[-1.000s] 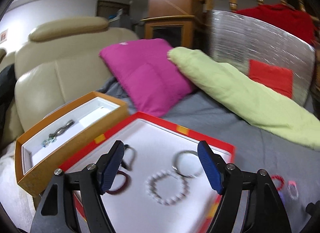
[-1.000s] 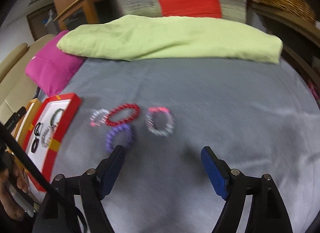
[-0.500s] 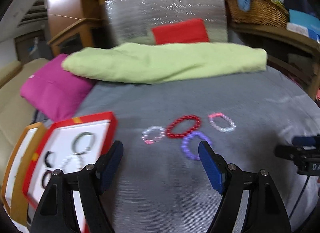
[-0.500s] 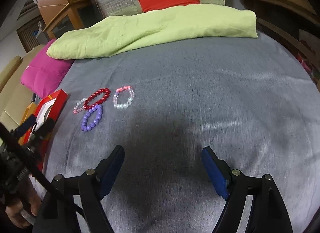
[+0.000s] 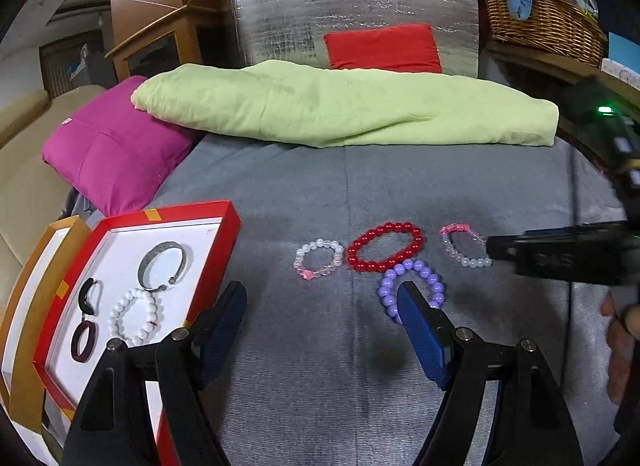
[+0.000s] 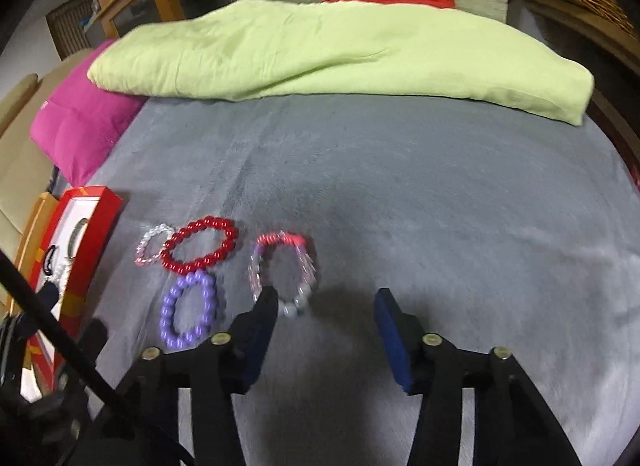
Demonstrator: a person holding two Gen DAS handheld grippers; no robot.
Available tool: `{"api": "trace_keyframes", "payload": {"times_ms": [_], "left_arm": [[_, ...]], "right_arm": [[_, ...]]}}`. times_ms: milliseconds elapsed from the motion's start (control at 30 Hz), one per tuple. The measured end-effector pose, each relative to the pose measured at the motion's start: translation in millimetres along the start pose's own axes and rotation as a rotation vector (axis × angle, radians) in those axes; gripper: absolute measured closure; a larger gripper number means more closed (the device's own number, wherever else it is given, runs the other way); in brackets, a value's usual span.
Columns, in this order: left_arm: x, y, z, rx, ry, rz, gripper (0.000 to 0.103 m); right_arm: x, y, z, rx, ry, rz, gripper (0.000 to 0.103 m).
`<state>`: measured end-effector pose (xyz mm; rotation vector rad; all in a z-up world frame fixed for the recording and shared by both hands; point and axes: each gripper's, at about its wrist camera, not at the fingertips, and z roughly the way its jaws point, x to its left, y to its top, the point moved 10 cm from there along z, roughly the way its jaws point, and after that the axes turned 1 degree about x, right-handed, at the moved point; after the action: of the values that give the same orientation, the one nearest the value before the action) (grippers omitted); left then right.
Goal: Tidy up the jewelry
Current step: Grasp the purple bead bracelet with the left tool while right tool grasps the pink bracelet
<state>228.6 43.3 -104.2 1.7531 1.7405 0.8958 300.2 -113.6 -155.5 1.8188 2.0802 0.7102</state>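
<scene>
Several bead bracelets lie on the grey bedcover: a clear-and-pink one [image 5: 319, 259] [image 6: 152, 243], a red one [image 5: 385, 246] [image 6: 199, 244], a purple one [image 5: 412, 282] [image 6: 187, 309] and a pink-and-clear one [image 5: 464, 245] [image 6: 282, 270]. A red-rimmed tray [image 5: 168, 214] [image 6: 95, 221] with a white floor holds a silver bangle [image 5: 163, 266], a white bead bracelet [image 5: 137, 316] and dark rings. My left gripper [image 5: 322, 306] is open and empty, just short of the bracelets. My right gripper [image 6: 326, 306] is open and empty, its left finger beside the pink-and-clear bracelet.
An orange box [image 5: 24, 298] stands left of the tray. A magenta pillow [image 5: 108, 149] [image 6: 76, 125] and a folded green blanket [image 5: 340, 105] [image 6: 328, 49] lie at the back. A wicker basket [image 5: 540, 21] stands back right. A beige sofa [image 5: 24, 169] is left.
My left gripper has swung right from over the tray to face the loose bracelets. My right gripper has moved forward and down toward the pink-and-clear bracelet, and its jaws have narrowed.
</scene>
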Motion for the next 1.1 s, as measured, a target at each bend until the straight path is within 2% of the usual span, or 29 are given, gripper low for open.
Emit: {"api": "trace_keyframes", "payload": {"times_ms": [67, 100, 167, 200, 233, 367, 533, 700, 767, 800, 833, 867, 900, 933, 1000, 1100], "left_arm": [[0.4, 0.2, 1.6, 0.004, -0.002, -0.003, 0.025], [0.5, 0.5, 3.2, 0.006, -0.003, -0.005, 0.025], [0.2, 0.8, 5.1, 0.010, -0.007, -0.010, 0.025], [-0.1, 1.0, 5.8, 0.012, -0.010, -0.013, 0.025], [-0.9, 0.9, 7.1, 0.018, -0.014, -0.014, 0.025], [-2.5, -0.4, 13.3, 0.045, -0.041, -0.040, 0.025], [-13.6, -0.1, 26.7, 0.099, -0.087, -0.081, 0.025], [-36.6, -3.5, 44.0, 0.163, -0.113, -0.077, 0.025], [-42.8, -8.0, 55.1, 0.196, -0.101, -0.060, 0.026], [-44.8, -11.9, 61.3, 0.220, -0.099, -0.056, 0.033], [-47.0, -13.7, 65.0, 0.223, -0.129, -0.071, 0.050], [-42.7, -12.7, 65.5, 0.221, -0.107, -0.089, 0.071], [-36.1, -15.2, 68.6, 0.241, -0.053, -0.075, 0.081], [-32.7, -15.7, 69.1, 0.237, -0.045, -0.078, 0.090], [-27.0, -15.1, 66.7, 0.237, -0.075, -0.121, 0.094], [-25.6, -14.4, 58.1, 0.220, -0.098, -0.129, 0.094]], "right_arm": [[1.1, 1.9, 14.4, 0.027, -0.028, -0.015, 0.053], [0.0, 1.9, 21.2, 0.038, -0.046, -0.019, 0.058], [1.5, 3.0, 20.8, 0.027, -0.066, -0.054, 0.076], [2.0, 1.5, 19.9, 0.034, -0.064, -0.069, 0.093], [0.4, -0.1, 18.6, 0.039, -0.064, -0.075, 0.095], [-21.4, -14.4, 5.0, 0.032, -0.063, -0.046, 0.095], [-43.5, -43.8, -15.0, 0.008, -0.018, -0.007, 0.095], [-52.7, -52.5, -18.6, -0.017, 0.045, 0.049, 0.095], [-53.6, -51.2, -17.8, -0.023, 0.062, 0.063, 0.095], [-53.8, -50.9, -18.3, -0.024, 0.065, 0.064, 0.095], [-53.0, -50.8, -18.5, -0.027, 0.069, 0.061, 0.095], [-52.9, -50.9, -18.7, -0.030, 0.070, 0.061, 0.095], [-54.2, -52.5, -20.6, -0.033, 0.073, 0.064, 0.095], [-54.8, -52.5, -20.7, -0.035, 0.079, 0.070, 0.095], [-57.0, -51.9, -21.4, -0.037, 0.085, 0.074, 0.095], [-54.8, -51.4, -22.9, -0.039, 0.100, 0.087, 0.095]]}}
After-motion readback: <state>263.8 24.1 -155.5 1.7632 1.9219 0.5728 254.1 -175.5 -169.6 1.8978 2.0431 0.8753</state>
